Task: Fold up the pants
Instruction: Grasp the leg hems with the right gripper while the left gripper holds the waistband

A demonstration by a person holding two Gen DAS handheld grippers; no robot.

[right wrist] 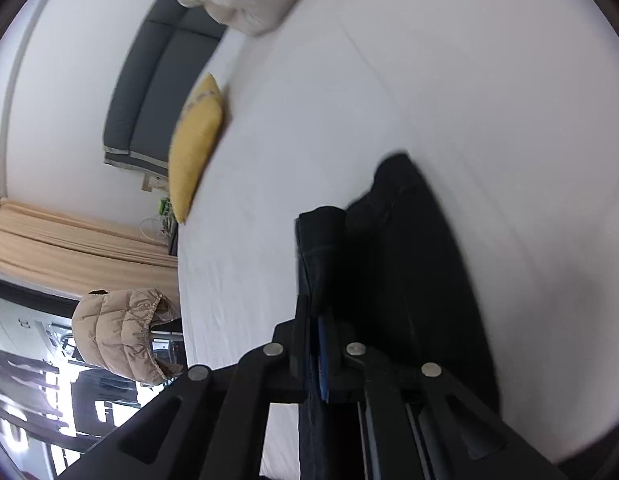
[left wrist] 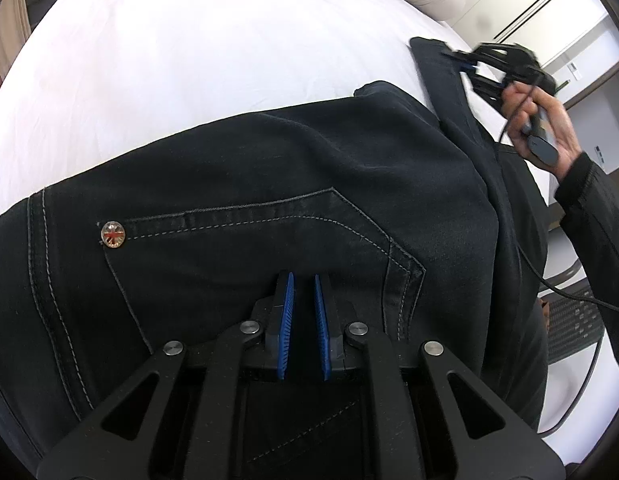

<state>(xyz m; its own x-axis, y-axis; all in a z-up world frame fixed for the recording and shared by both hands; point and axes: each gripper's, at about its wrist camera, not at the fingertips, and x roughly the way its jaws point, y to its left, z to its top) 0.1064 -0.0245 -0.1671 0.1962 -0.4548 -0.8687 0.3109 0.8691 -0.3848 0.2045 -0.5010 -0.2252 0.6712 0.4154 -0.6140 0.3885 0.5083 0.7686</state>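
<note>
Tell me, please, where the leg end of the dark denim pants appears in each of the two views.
Left wrist view: the leg end of the dark denim pants is at the upper right, beside the right tool.
Right wrist view: it is at the lower centre, rising from that tool's shut jaws.
Shared landmark: the white bed sheet under the pants.

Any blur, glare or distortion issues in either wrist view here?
Left wrist view: sharp on the pants and rivet, strong fisheye bowing; the right gripper far off is smeared. Right wrist view: soft and smeared throughout, pant leg an almost detail-free black mass, white bed bright, nearly washed out.
</note>
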